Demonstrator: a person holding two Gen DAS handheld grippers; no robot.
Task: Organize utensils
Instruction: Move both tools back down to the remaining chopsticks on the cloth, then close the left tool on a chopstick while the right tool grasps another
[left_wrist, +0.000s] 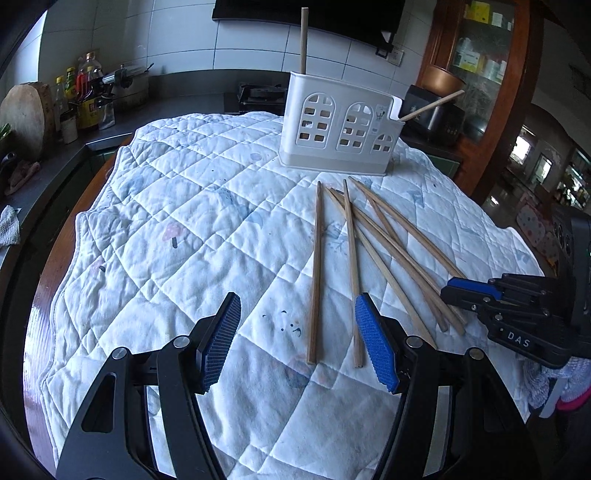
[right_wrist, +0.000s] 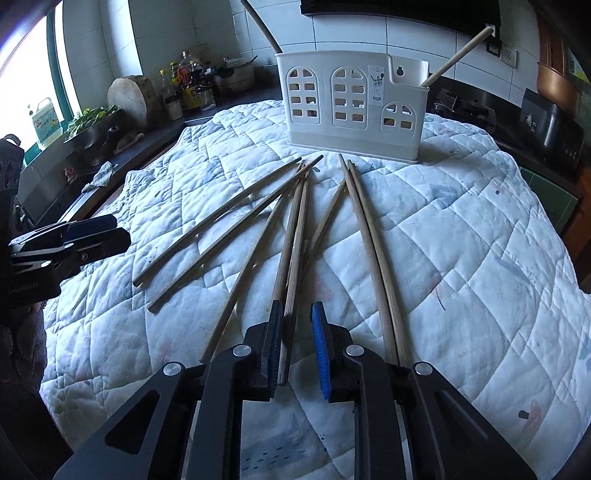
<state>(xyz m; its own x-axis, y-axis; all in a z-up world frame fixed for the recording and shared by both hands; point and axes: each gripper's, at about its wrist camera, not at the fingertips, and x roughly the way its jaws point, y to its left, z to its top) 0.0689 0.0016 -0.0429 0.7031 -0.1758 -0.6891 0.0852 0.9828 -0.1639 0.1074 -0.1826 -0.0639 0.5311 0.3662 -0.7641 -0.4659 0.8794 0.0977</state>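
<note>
Several wooden chopsticks lie fanned out on a white quilted cloth, in front of a white utensil holder with window cut-outs. Two chopsticks stand in the holder, one upright, one leaning right. My left gripper is open above the near ends of two chopsticks. In the right wrist view my right gripper is partly open, its pads either side of the near ends of two chopsticks, not clamped. The holder stands behind.
The cloth covers a round table. A dark counter with bottles, a wooden chopping block and a stove runs behind. A wooden cabinet stands at the right. The other gripper shows at the table's right edge.
</note>
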